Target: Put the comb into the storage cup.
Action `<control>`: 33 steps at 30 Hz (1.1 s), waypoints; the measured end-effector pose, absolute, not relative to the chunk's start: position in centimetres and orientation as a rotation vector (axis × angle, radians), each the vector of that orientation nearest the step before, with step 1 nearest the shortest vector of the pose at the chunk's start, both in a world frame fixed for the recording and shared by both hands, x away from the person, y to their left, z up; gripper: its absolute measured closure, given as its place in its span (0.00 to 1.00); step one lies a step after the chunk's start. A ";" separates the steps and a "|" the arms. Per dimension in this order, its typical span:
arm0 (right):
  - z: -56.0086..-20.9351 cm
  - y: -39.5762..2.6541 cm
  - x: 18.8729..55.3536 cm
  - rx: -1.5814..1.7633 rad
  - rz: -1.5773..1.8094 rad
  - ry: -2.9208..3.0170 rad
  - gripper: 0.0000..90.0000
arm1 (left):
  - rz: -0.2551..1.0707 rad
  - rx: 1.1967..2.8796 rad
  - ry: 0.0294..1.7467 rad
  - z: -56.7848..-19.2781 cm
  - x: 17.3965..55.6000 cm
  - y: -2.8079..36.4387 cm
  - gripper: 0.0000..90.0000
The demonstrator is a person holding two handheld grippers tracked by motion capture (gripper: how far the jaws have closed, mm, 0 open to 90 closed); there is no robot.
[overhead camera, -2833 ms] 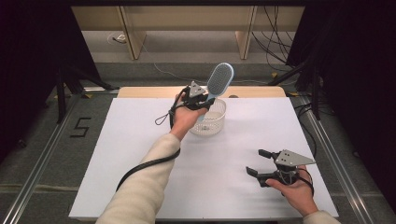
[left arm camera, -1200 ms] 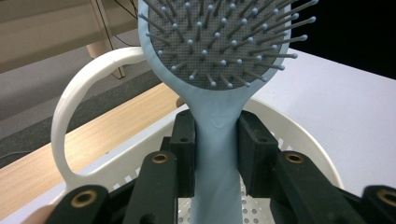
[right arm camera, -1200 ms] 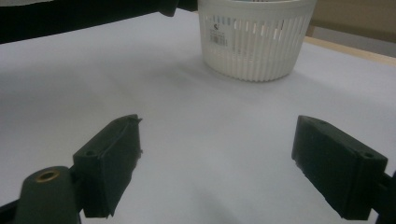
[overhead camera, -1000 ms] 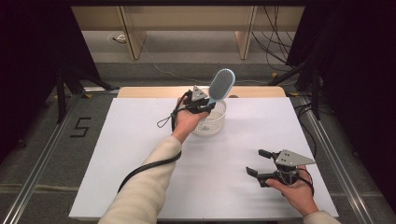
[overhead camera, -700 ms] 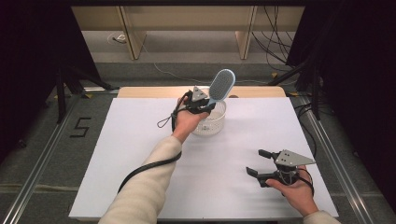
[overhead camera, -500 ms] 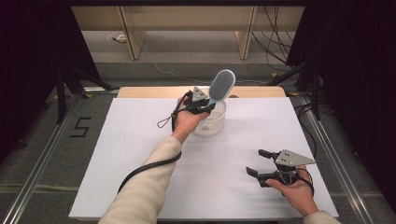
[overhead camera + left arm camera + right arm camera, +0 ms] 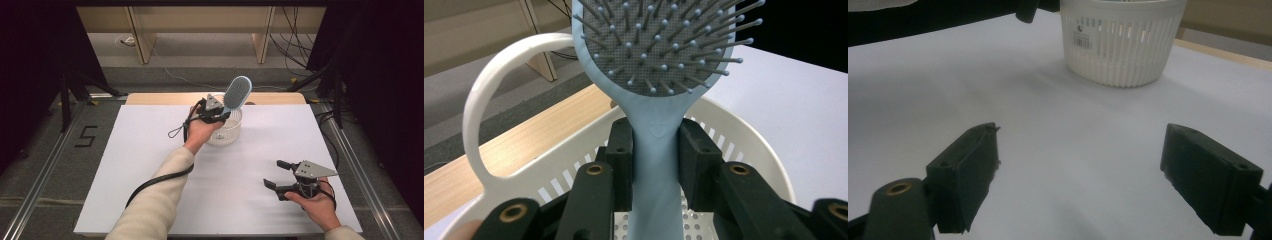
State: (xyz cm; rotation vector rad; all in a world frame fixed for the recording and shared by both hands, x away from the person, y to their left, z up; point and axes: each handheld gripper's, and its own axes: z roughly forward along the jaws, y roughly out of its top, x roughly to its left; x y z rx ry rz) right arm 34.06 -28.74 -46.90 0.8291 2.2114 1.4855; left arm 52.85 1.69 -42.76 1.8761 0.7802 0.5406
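Note:
A light blue hairbrush stands upright, bristled head up, over a white slotted basket at the table's far middle. My left gripper is shut on the brush's handle just below the head. In the left gripper view the handle sits pinched between both black pads, the head rises above them, and the basket's rim and looped handle lie beneath. My right gripper rests near the front right, open, with nothing between its jaws. Its own view shows the right gripper over bare white table and the basket farther off.
The white table top ends at a wooden strip along the far edge. A cable trails from the left gripper under the sleeve. Dark curtains and stands flank both sides.
Since the earliest frame the left hand and the brush have shifted slightly right and down over the basket. Over the last second nothing has visibly moved.

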 end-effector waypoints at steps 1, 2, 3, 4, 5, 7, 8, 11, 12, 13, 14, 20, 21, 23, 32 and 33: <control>-46.9 -28.7 34.1 0.829 1.486 2.211 0.18 | 0.540 1.873 0.784 -42.7 52.8 1.7 0.77; -46.9 -28.7 34.1 0.829 1.485 2.211 0.18 | 0.541 1.874 0.788 -42.7 52.8 1.8 0.77; -46.9 -28.7 34.1 0.829 1.486 2.211 0.18 | 0.541 1.875 0.793 -42.7 52.7 1.8 0.77; -46.9 -28.7 34.1 0.829 1.485 2.212 0.18 | 0.539 1.874 0.798 -42.6 52.6 1.8 0.76; -46.9 -28.7 34.1 0.829 1.485 2.212 0.18 | 0.538 1.881 0.796 -42.6 52.5 1.8 0.74; -46.9 -28.7 34.1 0.826 1.483 2.213 0.18 | 0.545 1.876 0.792 -42.6 52.3 2.0 0.71; -46.9 -28.7 34.1 0.829 1.485 2.212 0.18 | 0.544 1.865 0.789 -42.6 52.2 2.1 0.71; -46.9 -28.7 34.1 0.831 1.485 2.212 0.18 | 0.554 1.875 0.785 -42.0 51.8 2.5 0.62; -46.9 -28.7 34.1 0.831 1.486 2.210 0.18 | 0.559 1.881 0.774 -41.8 51.6 2.6 0.60; -46.9 -28.7 34.1 0.828 1.485 2.212 0.18 | 0.565 1.885 0.767 -41.7 51.4 2.7 0.58; -46.9 -28.7 34.1 0.828 1.484 2.213 0.18 | 0.565 1.883 0.768 -41.5 51.2 2.8 0.56; -46.9 -28.7 34.1 0.828 1.482 2.213 0.18 | 0.540 1.862 0.803 -41.0 50.6 3.8 0.44; -46.9 -28.7 34.1 0.829 1.481 2.213 0.18 | 0.531 1.863 0.805 -41.0 50.5 4.0 0.42; -47.0 -28.7 34.1 0.828 1.478 2.214 0.18 | 0.515 1.863 0.817 -41.0 50.3 4.3 0.37; -47.0 -28.6 34.1 0.831 1.477 2.214 0.18 | 0.456 1.854 0.843 -40.6 49.1 5.3 0.17; -47.0 -28.6 34.1 0.830 1.477 2.214 0.18 | 0.462 1.857 0.844 -40.5 49.0 5.4 0.15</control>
